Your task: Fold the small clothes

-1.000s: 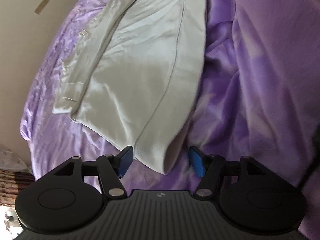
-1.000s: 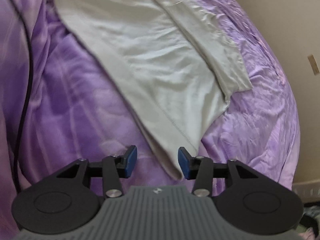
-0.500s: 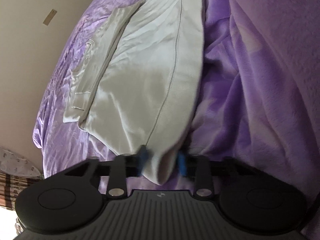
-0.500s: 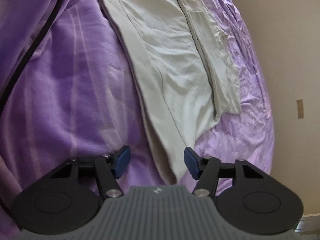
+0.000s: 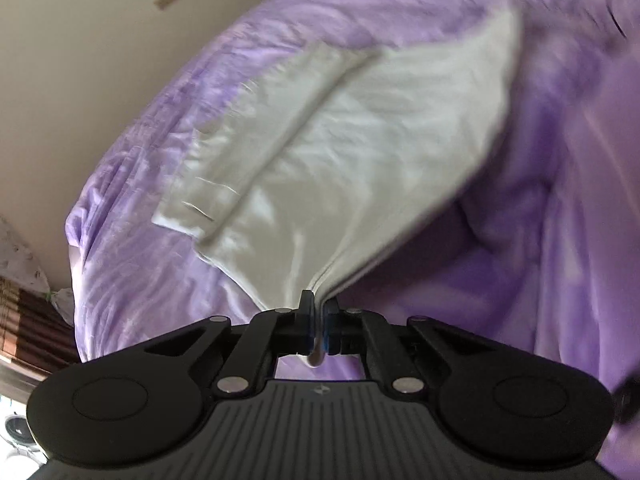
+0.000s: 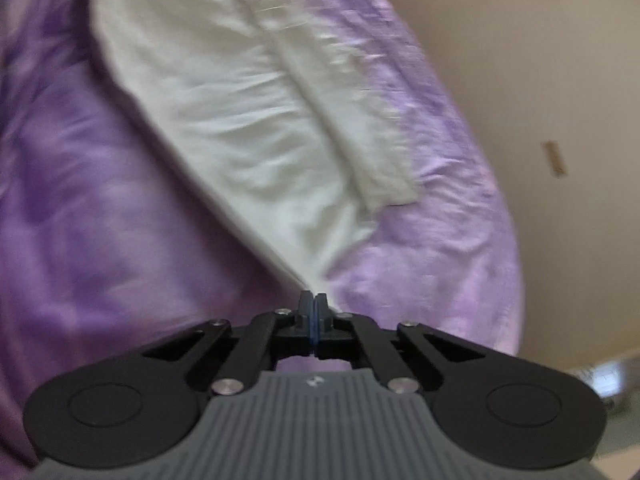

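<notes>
You are gripping one corner of the white garment (image 5: 340,152) with your left gripper (image 5: 317,322), its pads clenched on a fold of cloth that is poking out below them. Your right gripper (image 6: 313,320) is pinching the opposite corner (image 6: 316,276), fully closed. The garment is lying spread across the purple blanket (image 5: 540,240), its edge rising toward both grippers.

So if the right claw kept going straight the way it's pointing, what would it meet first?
The white garment whose corner the right claw is already shut on, lying on the purple blanket; depth is hard to judge.
</notes>
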`<state>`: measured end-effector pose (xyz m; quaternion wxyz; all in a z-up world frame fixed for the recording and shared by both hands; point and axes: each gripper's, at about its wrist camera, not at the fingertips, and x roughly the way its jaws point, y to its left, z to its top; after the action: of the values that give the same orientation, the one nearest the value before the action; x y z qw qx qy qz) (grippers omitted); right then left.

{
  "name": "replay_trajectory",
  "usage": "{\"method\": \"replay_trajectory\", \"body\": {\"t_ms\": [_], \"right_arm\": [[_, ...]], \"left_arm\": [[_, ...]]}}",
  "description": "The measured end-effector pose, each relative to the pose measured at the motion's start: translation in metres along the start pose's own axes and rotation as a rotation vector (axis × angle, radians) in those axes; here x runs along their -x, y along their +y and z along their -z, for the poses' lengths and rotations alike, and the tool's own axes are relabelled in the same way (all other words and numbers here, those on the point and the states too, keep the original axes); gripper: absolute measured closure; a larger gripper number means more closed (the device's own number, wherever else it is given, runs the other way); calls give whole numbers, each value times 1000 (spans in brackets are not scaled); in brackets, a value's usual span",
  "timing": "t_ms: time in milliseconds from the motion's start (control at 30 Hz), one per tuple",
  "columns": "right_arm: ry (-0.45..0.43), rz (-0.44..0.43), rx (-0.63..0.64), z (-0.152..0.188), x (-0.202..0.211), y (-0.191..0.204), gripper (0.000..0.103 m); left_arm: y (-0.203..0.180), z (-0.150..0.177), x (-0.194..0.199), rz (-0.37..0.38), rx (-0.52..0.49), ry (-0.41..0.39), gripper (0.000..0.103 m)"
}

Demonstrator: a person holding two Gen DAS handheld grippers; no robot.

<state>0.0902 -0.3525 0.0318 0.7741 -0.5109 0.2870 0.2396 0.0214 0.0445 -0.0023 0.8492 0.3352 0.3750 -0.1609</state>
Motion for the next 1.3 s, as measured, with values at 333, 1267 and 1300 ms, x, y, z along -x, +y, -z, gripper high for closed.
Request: {"method": "replay_trajectory", "body": {"t_ms": [333,1267,1300], "right_arm": [[-72,-150,-148,-20,9,-65,95],[-50,-48,-25,-19,-9,-43,103],[-60,-26,-44,-24,-8,-53,103]], "left_arm": [[41,-49,17,38,109,-57,100],[80,-74,11,-96,159,-67,100],[88,-78,9,-110,171,-70,100]]}}
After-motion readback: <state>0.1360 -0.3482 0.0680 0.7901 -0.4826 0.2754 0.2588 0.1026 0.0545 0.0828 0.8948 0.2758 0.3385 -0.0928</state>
